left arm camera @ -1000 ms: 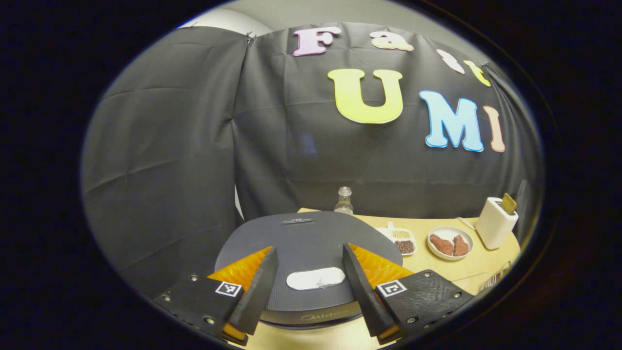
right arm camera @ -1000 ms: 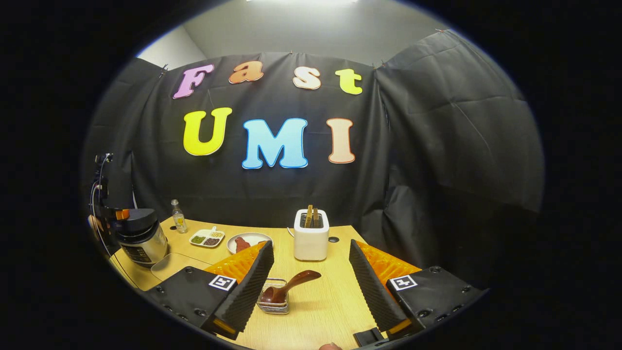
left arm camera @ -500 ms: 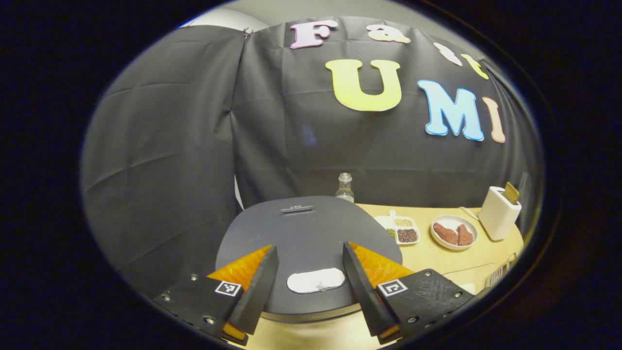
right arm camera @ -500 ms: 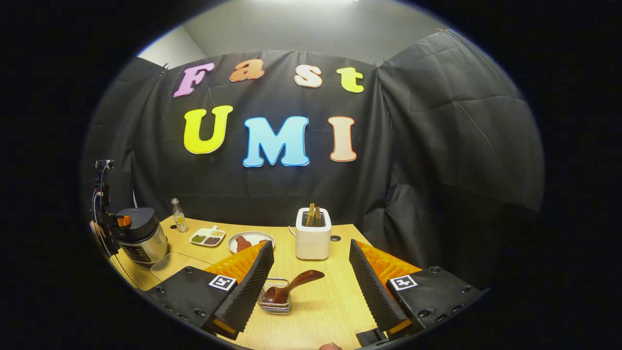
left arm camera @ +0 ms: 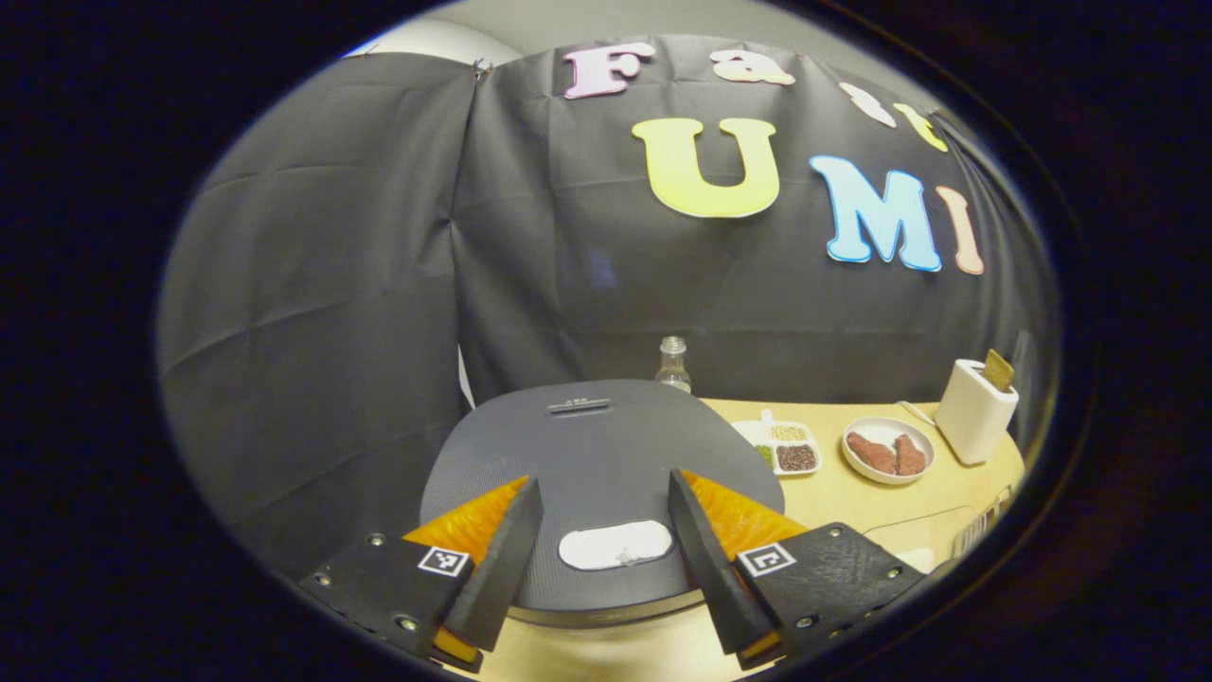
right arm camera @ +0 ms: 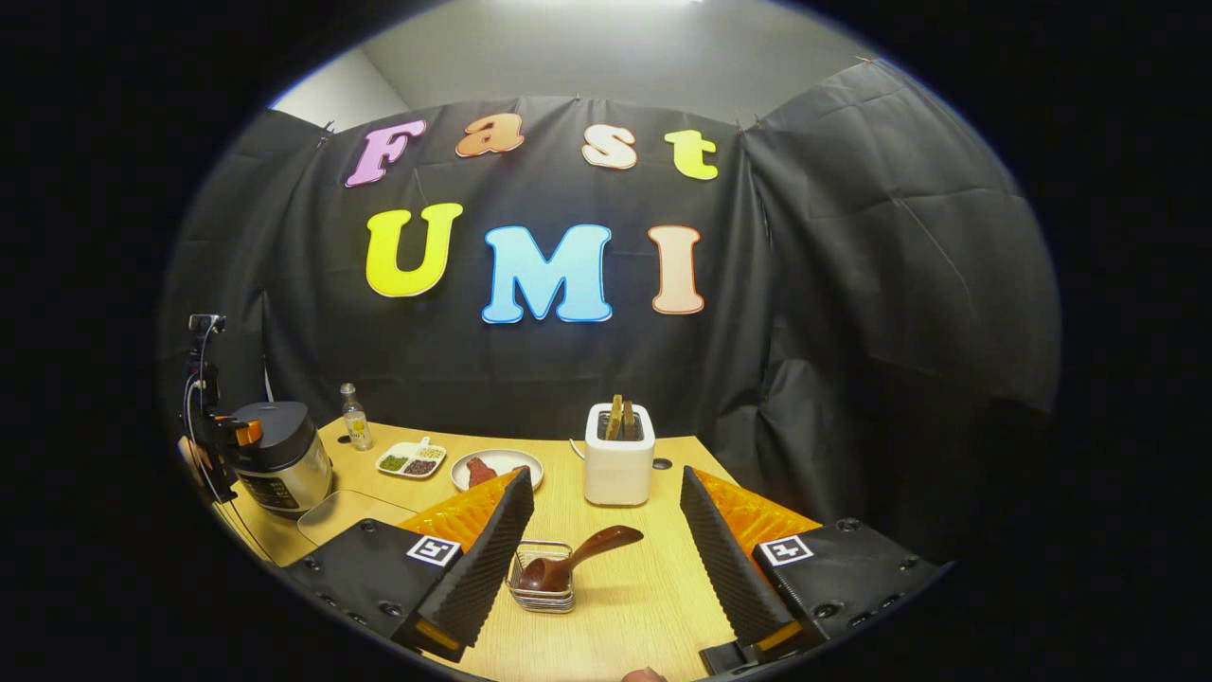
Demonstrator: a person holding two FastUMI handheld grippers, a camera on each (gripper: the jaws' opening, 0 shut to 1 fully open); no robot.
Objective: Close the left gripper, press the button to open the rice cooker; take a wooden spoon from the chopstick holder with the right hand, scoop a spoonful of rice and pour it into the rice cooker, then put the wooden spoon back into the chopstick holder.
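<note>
Rice cooker (left arm camera: 601, 464) sits directly ahead of and beneath the left tongs (left arm camera: 606, 559), lid down; its pale button (left arm camera: 615, 546) lies between the spread fingers, long axis crosswise. Tongs must shut before pressing. Right tongs (right arm camera: 606, 559) gape too, well apart, over the counter (right arm camera: 644, 597).

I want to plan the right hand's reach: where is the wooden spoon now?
In the right gripper view, the wooden spoon rests in a small wire holder on the table, just ahead between the open right tongs, nearer than the white toaster.
</note>
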